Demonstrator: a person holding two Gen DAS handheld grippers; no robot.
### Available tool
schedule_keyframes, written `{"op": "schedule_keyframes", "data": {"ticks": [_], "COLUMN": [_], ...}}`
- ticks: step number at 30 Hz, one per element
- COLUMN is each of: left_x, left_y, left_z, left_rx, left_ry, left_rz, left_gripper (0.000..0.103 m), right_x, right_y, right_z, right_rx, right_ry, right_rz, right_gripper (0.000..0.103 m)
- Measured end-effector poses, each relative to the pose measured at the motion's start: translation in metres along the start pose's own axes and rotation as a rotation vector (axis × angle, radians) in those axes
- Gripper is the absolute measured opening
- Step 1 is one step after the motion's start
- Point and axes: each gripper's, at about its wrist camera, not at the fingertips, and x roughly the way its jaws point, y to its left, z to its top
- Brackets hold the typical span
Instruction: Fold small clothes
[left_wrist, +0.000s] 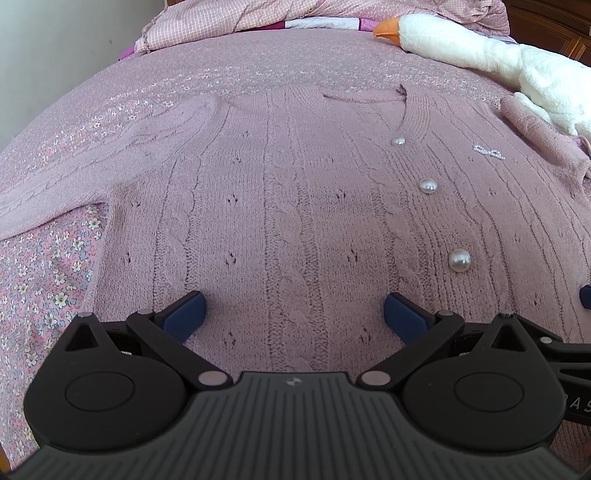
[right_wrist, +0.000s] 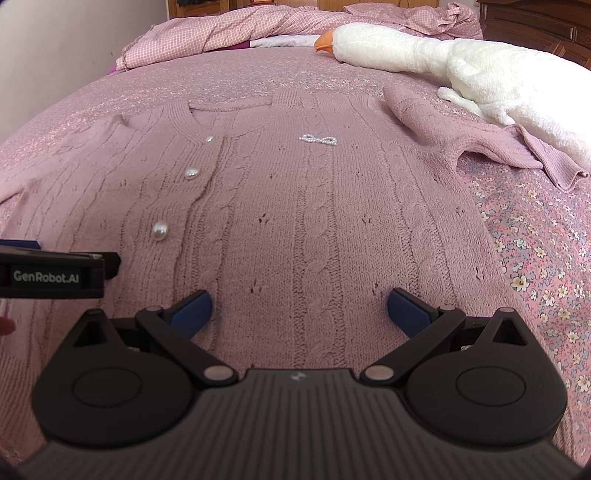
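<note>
Left wrist view: pink cable-knit cardigan lies flat, front up, on the floral bedsheet; left sleeve stretched out sideways. Left tongs spread wide, holding nothing, hovering low over the hem area. Right wrist view: right tongs equally wide, empty, over the other half of the hem. Right sleeve is bunched near the plush goose, cuff just beside it.

Likely step: first grab before folding. Suggest:
- close each pair of tongs on a single edge, not on the bedsheet beneath
- bring sleeves in across the body first, flatten the bunched one
- keep clear of the pearl buttons and the bead bow; snag risk
- lift both sides evenly so the knit doesn't stretch or skew
</note>
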Motion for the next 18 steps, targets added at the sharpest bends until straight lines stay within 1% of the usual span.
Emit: {"op": "schedule_keyframes", "data": {"ticks": [4,10,18], "left_x": [0.0008,0.0024,0.0019], "left_y": [0.0001,0.001,0.0006], "left_z": [0.0009,0.0058,0.0057], "left_rx": [-0.005,-0.014,0.001], "left_ry": [0.008,0.04,0.033], "left_rz": [-0.001,-0.003,-0.006], "left_gripper": [0.103,0.103,0.103], "right_x": [-0.0009,0.0003,0.0004], "right_y": [0.0007,-0.0013,-0.0033], "right_z": [0.0007,0.0013,0.0016], "right_rx": [0.004,0.005,0.001], "right_ry": [0.005,0.007,0.009], "right_rz": [-0.003,0.008,0.026], "right_gripper": [0.103,0.103,0.103]}}
